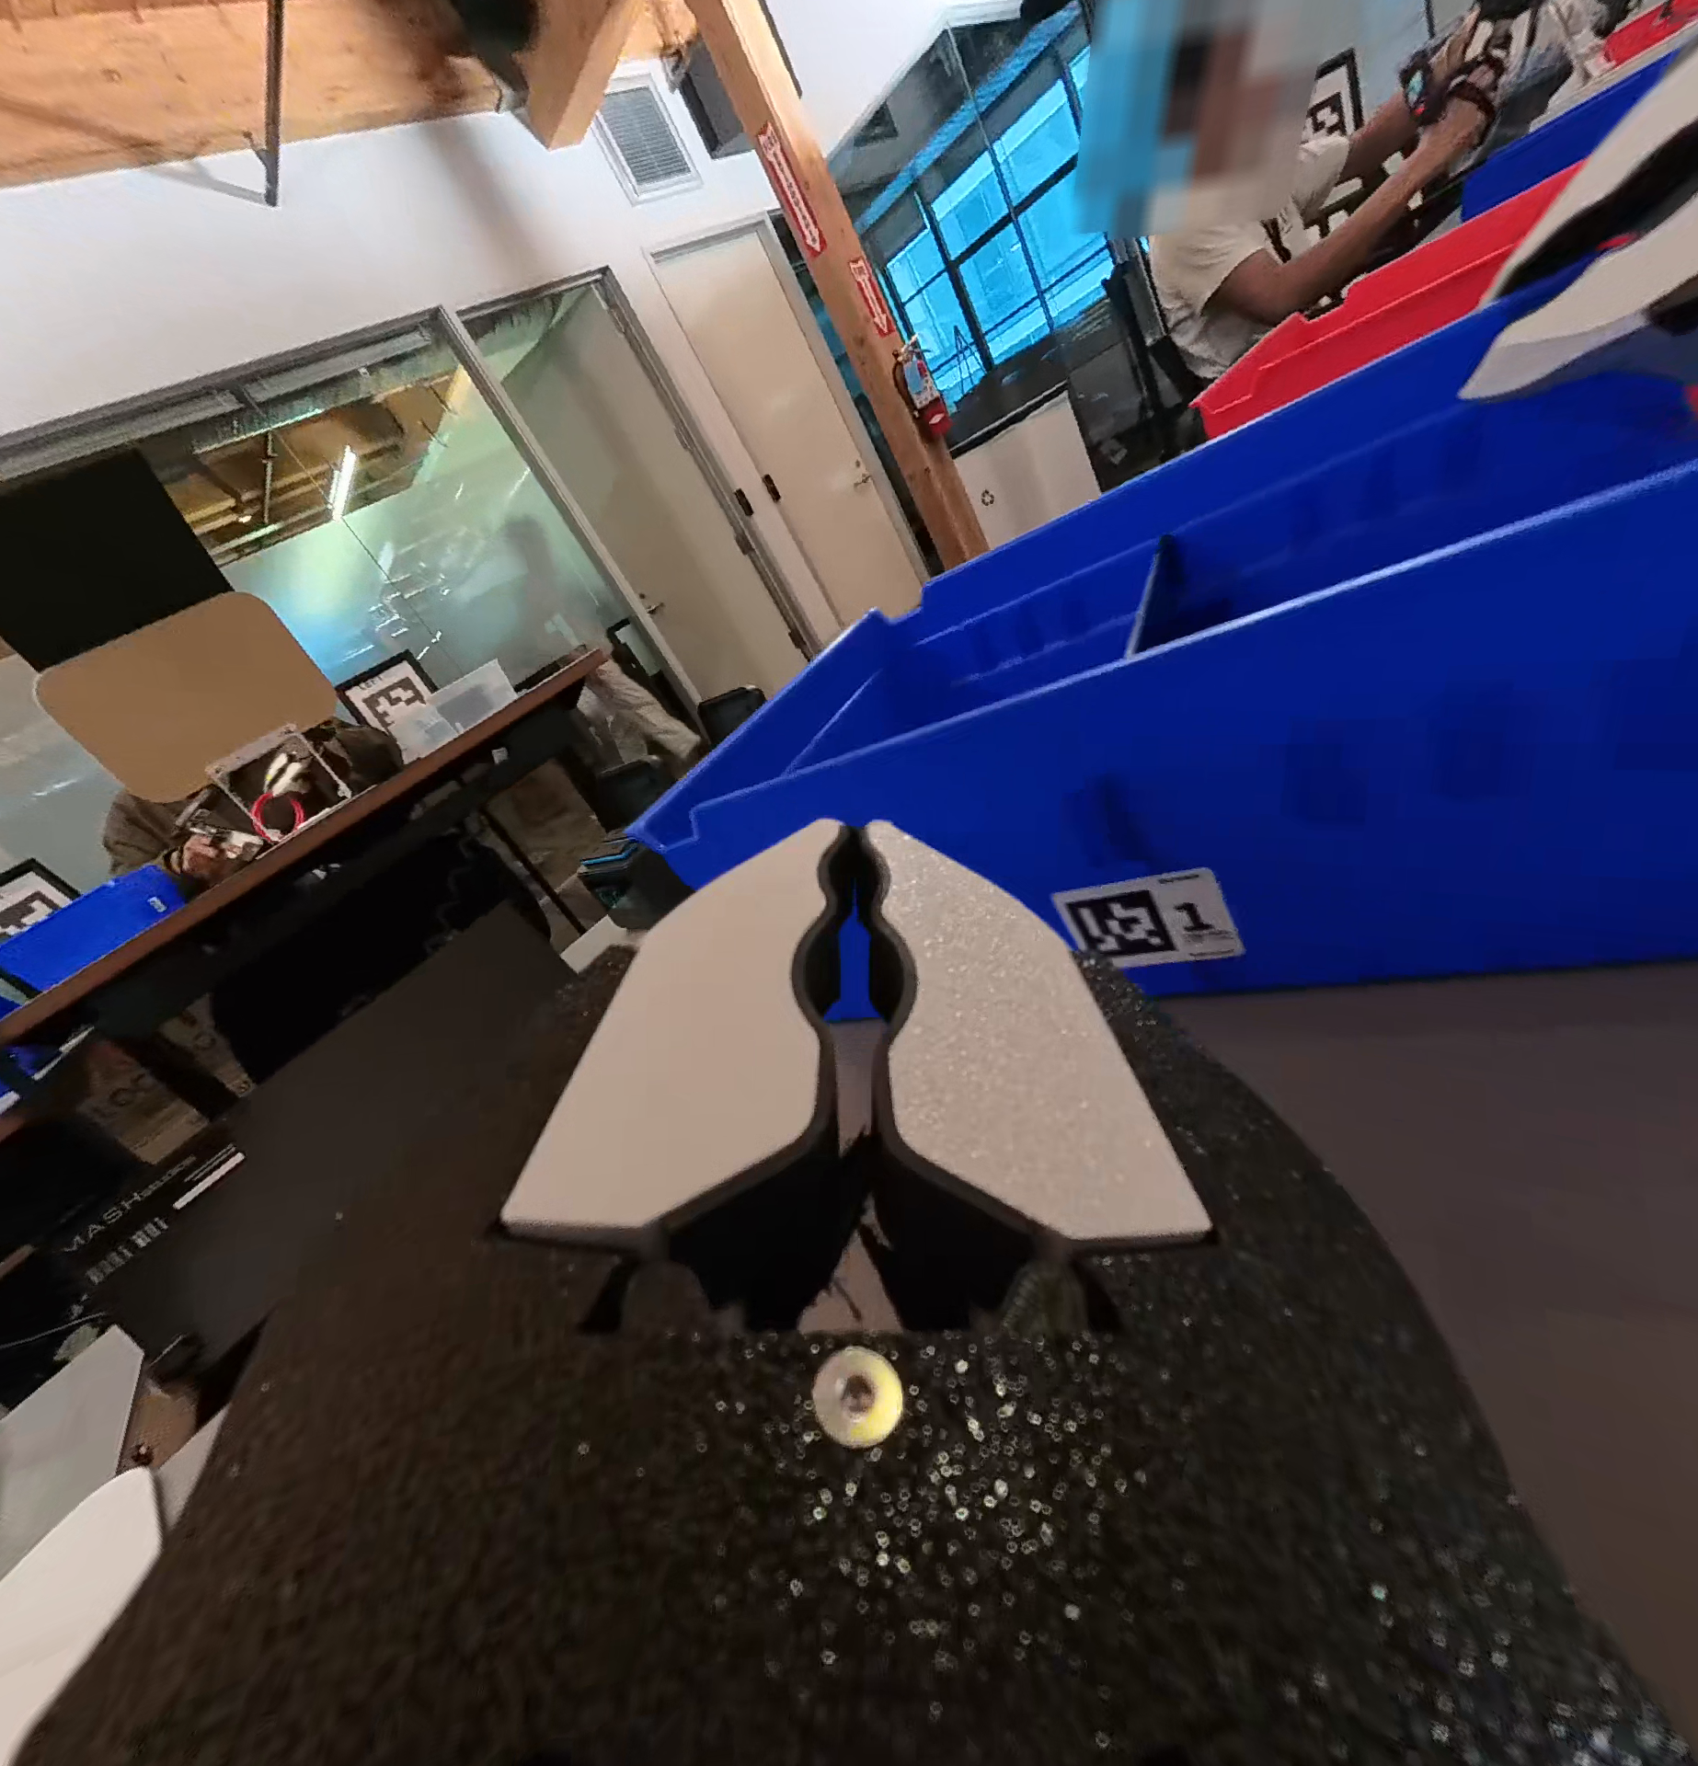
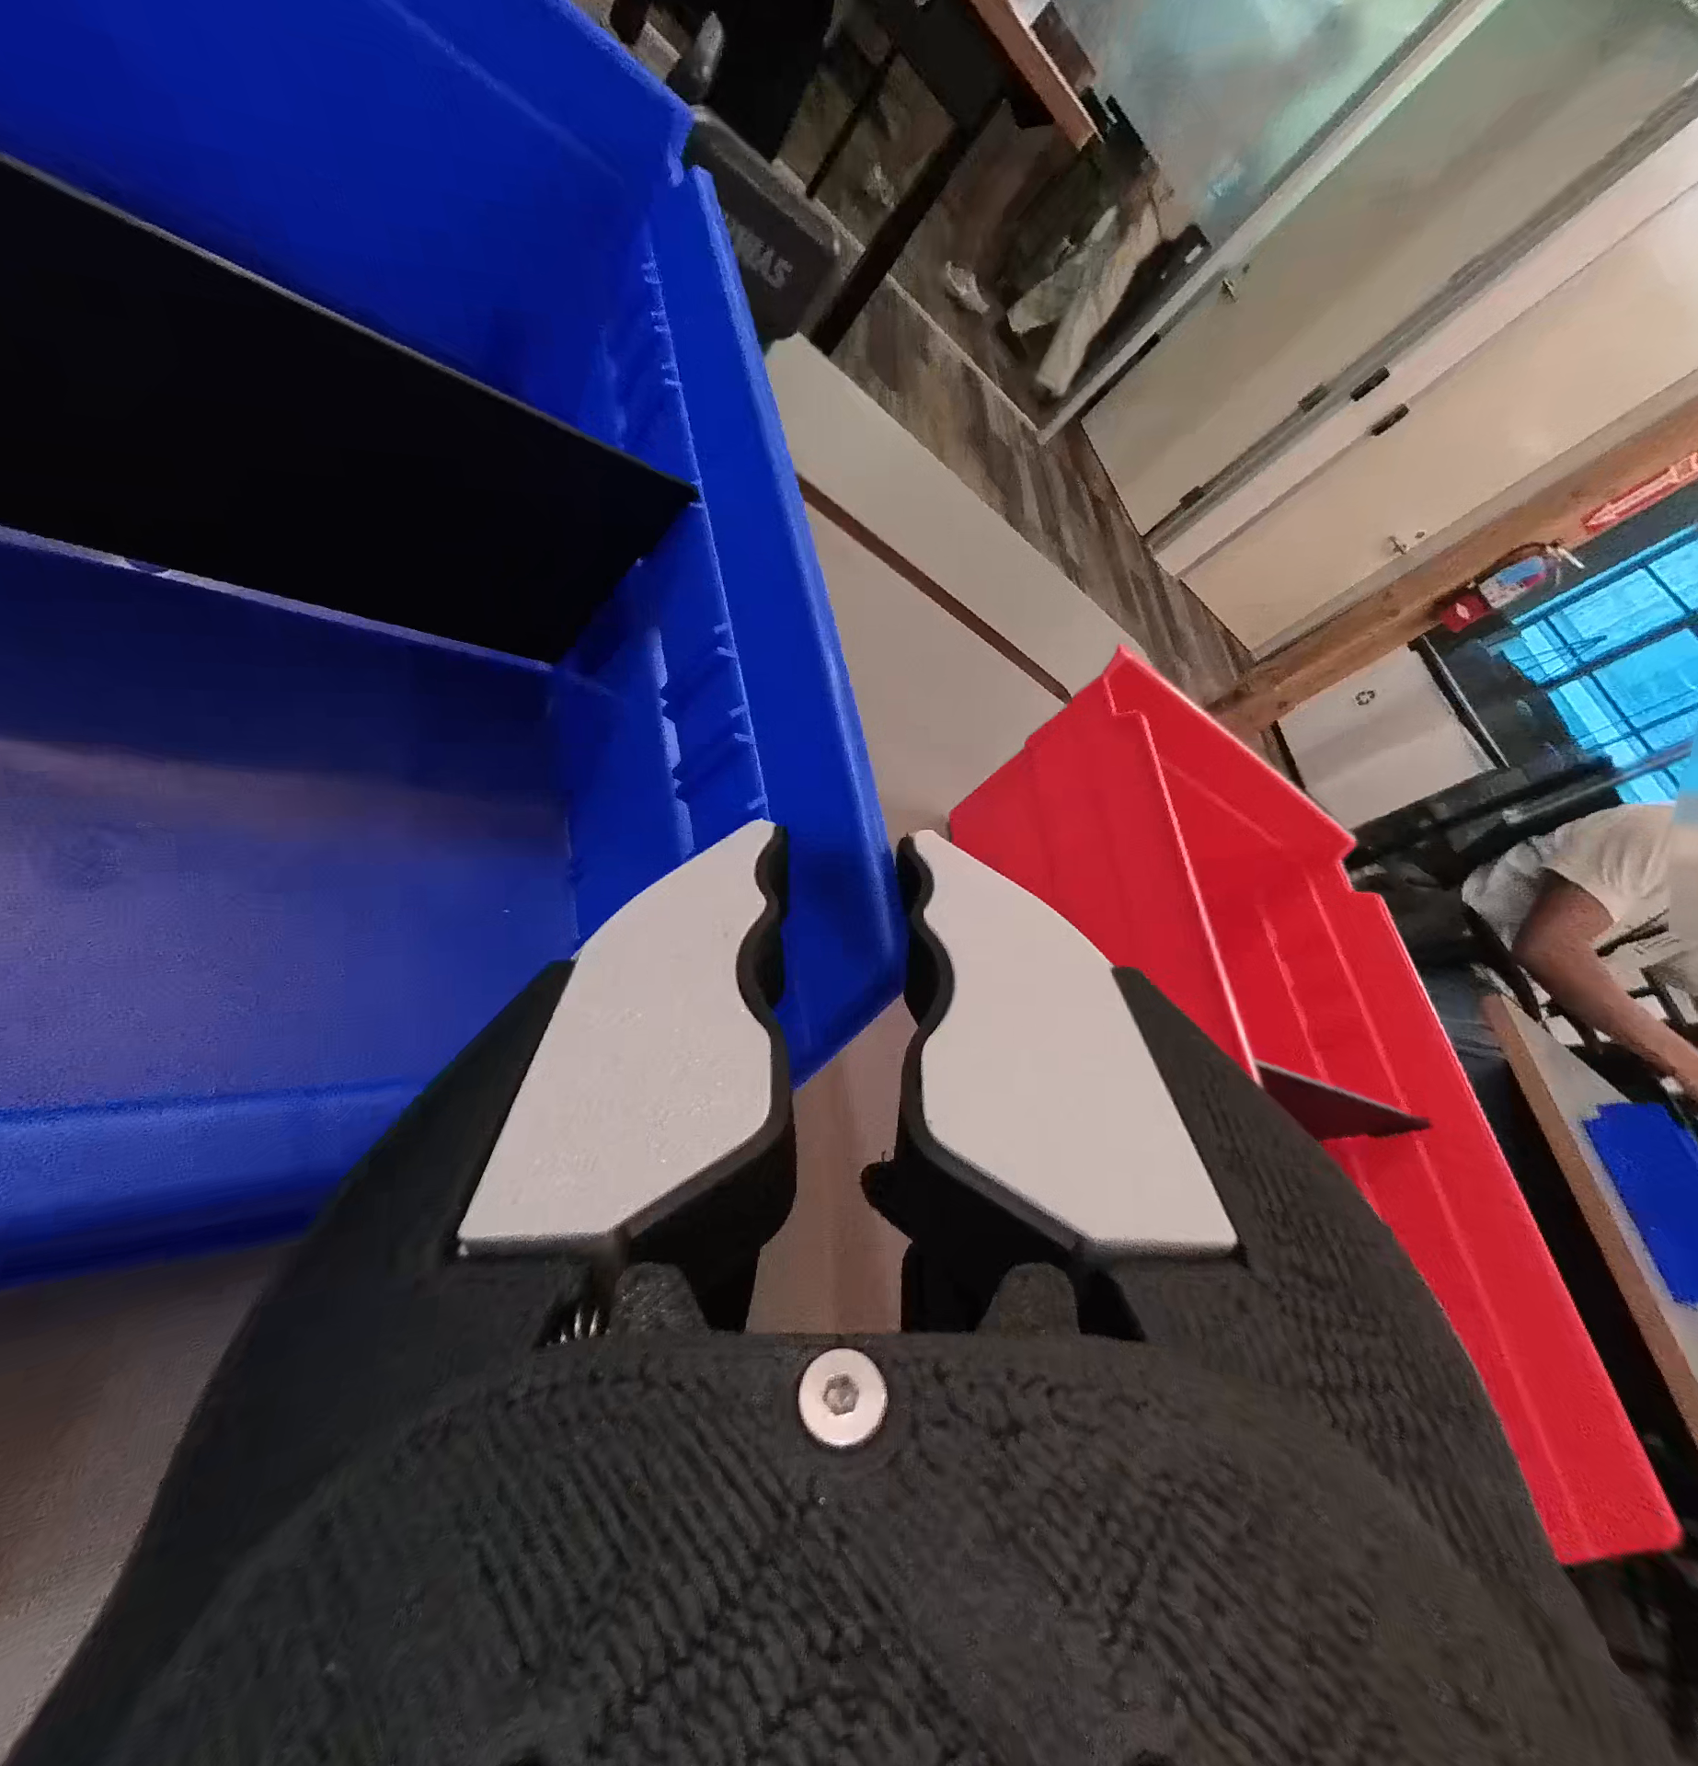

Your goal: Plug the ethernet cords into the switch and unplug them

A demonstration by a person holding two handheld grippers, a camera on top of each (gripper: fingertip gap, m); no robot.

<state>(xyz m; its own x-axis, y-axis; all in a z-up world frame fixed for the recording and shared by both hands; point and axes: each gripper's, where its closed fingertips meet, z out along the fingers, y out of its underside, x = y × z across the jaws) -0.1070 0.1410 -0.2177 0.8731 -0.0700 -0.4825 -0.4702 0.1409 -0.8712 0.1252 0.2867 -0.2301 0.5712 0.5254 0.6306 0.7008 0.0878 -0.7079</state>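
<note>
The left gripper is closed on nothing, its fingertips meeting just before a blue bin on the counter. The right gripper is narrowly parted and empty, over that bin's rim, with a red bin beside it.

Left hand-held gripper: jaws closed, tips meeting, nothing between them.
Right hand-held gripper: jaws slightly parted, empty.
</note>
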